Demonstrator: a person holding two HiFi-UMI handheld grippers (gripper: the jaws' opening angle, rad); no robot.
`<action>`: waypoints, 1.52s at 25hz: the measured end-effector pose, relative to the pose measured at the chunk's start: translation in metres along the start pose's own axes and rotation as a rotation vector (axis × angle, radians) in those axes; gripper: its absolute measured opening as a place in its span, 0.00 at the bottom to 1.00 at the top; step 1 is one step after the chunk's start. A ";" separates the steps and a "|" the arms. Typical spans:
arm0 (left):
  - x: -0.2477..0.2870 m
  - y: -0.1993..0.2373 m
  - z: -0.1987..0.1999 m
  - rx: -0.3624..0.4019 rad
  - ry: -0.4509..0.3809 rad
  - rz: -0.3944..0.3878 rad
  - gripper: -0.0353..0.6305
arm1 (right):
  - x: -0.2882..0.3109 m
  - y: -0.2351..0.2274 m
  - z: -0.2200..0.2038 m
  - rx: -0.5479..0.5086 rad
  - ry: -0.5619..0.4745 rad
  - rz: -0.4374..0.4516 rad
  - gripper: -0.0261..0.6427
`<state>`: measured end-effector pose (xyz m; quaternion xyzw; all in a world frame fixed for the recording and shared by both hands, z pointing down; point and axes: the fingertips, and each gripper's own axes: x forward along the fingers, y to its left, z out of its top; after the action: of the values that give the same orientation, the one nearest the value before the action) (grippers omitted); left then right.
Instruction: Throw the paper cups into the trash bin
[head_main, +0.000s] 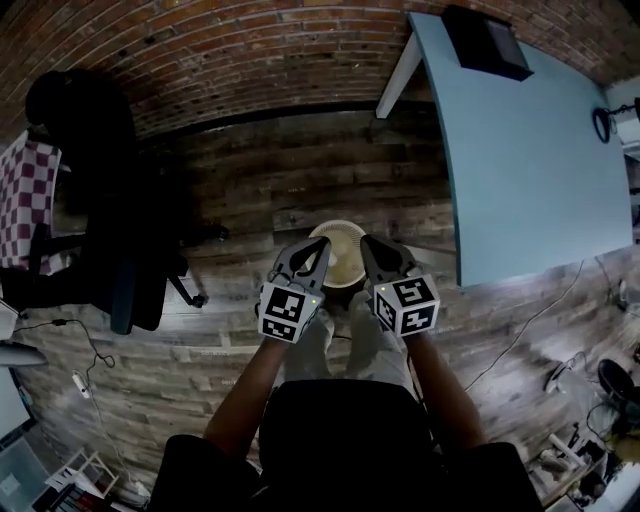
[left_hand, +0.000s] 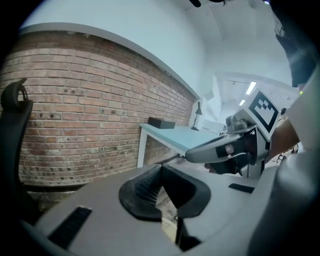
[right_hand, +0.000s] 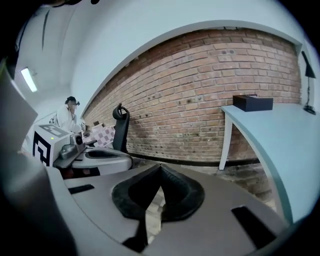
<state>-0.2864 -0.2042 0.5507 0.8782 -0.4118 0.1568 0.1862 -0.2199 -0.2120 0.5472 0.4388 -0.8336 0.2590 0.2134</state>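
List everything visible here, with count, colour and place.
trash bin: one, cream, on the floor under the grippers
table: one, light blue, right
box: one, black, on the table's far corner
office chair: one, black, left
checked fabric: one, pink and white, far left
wall: one, red brick, top
floor: one, grey-brown planks
paper cups: none in view
left gripper: one, grey, shut, empty
right gripper: one, grey, shut, empty
forearms: two, bottom centre

The wood-plank floor (head_main: 300, 190) bears a round trash bin (head_main: 340, 228) at frame centre and a black office chair (head_main: 90, 200) at left. The pale blue worktop (head_main: 530, 160), upper right, carries a black box (head_main: 487, 42).
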 end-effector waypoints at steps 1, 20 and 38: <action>-0.007 0.000 0.005 0.004 -0.008 0.003 0.07 | -0.004 0.007 0.007 -0.008 -0.011 0.004 0.05; -0.102 0.014 0.100 0.071 -0.231 0.014 0.07 | -0.058 0.088 0.104 -0.123 -0.255 0.009 0.04; -0.108 -0.013 0.132 0.099 -0.302 0.041 0.07 | -0.095 0.085 0.134 -0.156 -0.373 0.029 0.04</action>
<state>-0.3259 -0.1854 0.3854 0.8914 -0.4446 0.0468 0.0751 -0.2593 -0.1953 0.3673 0.4494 -0.8824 0.1109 0.0848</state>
